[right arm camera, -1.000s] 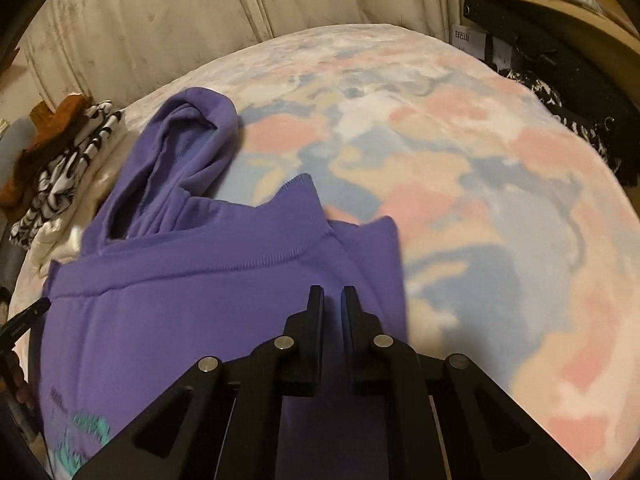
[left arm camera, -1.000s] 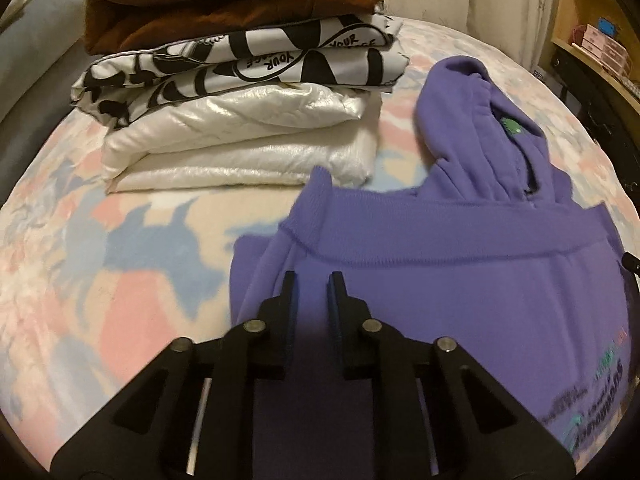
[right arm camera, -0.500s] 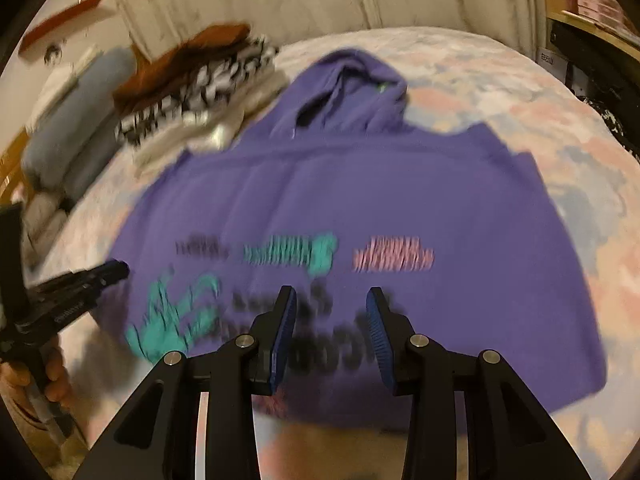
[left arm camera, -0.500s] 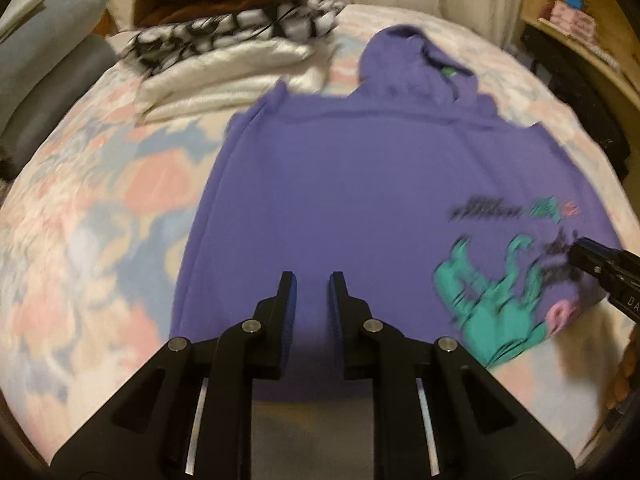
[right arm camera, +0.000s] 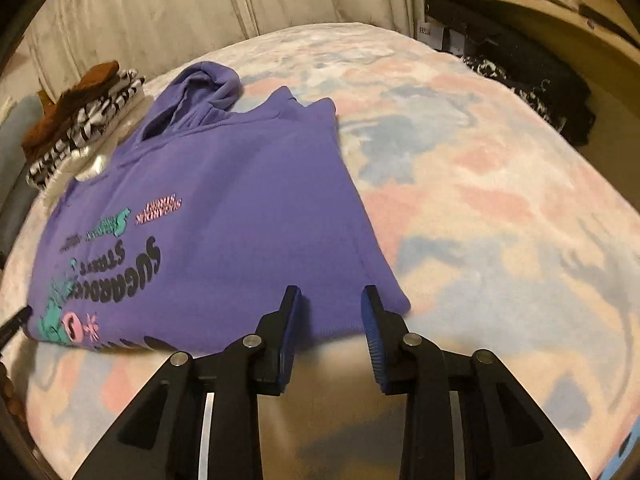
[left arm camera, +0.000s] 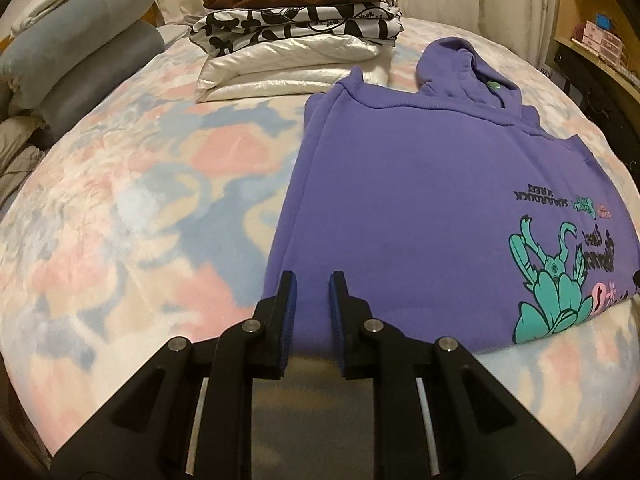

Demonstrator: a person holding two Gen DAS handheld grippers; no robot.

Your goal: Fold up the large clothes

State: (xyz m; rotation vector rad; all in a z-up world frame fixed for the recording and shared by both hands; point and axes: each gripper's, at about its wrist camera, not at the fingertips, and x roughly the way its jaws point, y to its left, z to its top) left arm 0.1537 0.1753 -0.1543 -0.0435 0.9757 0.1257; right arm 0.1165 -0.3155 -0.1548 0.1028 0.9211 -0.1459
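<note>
Surface: pastel pink, blue and cream patterned bed cover (left arm camera: 132, 208), pale curtains behind.
Left gripper (left arm camera: 312, 294): jaws a narrow gap apart, nothing clamped, above the hoodie's near left edge.
Right gripper (right arm camera: 331, 307): jaws have just been closing a little but are apart, nothing between them, over the near right corner.
Garment: purple hooded sweatshirt with teal and black print (left arm camera: 400, 200), folded flat, hood at the far end.
Beyond: stack of folded brown, black-and-white and shiny white clothes (left arm camera: 296, 36), touching the hoodie's far left corner.

On the purple hoodie (right arm camera: 224, 200) you can read big black letters "SUGARDUCK" upside down; the smaller print stays unreadable.
</note>
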